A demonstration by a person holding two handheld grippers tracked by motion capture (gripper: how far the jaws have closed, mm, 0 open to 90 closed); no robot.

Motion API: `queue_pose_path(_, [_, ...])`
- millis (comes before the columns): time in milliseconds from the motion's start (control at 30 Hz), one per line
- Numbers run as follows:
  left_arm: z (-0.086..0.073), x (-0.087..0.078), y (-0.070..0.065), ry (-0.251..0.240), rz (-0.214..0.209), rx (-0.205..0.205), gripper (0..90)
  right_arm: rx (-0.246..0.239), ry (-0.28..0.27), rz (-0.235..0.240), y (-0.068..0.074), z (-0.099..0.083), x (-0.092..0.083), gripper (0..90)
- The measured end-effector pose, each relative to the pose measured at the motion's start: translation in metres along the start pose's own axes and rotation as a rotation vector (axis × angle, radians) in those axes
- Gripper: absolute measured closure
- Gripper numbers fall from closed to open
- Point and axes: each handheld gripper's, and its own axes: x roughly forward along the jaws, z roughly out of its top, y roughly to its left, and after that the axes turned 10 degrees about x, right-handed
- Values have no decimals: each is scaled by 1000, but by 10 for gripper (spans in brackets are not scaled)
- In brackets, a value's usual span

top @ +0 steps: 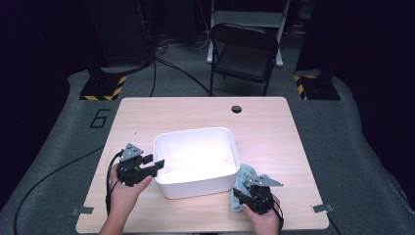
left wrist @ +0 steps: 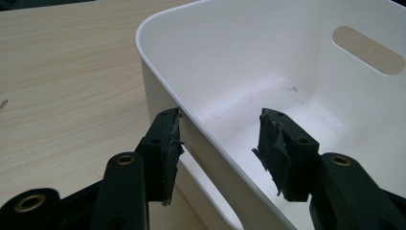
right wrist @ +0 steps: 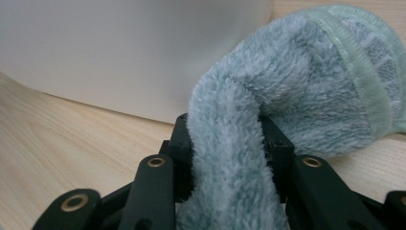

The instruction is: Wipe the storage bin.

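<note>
The right gripper [right wrist: 226, 143] is clamped on a fluffy pale green towel [right wrist: 297, 91], its weave clear up close. The left gripper [left wrist: 218, 143] stands apart astride the wall of the empty white plastic tub [top: 195, 188], on the light wooden table [top: 274, 122]; a black folding chair [top: 244, 51] stands behind.

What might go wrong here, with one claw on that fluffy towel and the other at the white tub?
1. The left gripper straddles the white tub's wall with open jaws; the tub could slide.
2. The right gripper pinches one fold of the towel; its loose end could catch the tub's rim.
</note>
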Motion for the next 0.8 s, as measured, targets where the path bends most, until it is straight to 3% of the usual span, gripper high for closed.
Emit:
queue_pose_path(367, [17,26,33,-2,-6,1,581,-4,-16,1,3,-2,-3,641])
queue_pose_path(800, [24,38,40,4,-6,24,673,-9,-49,13,8,-5,-10,635])
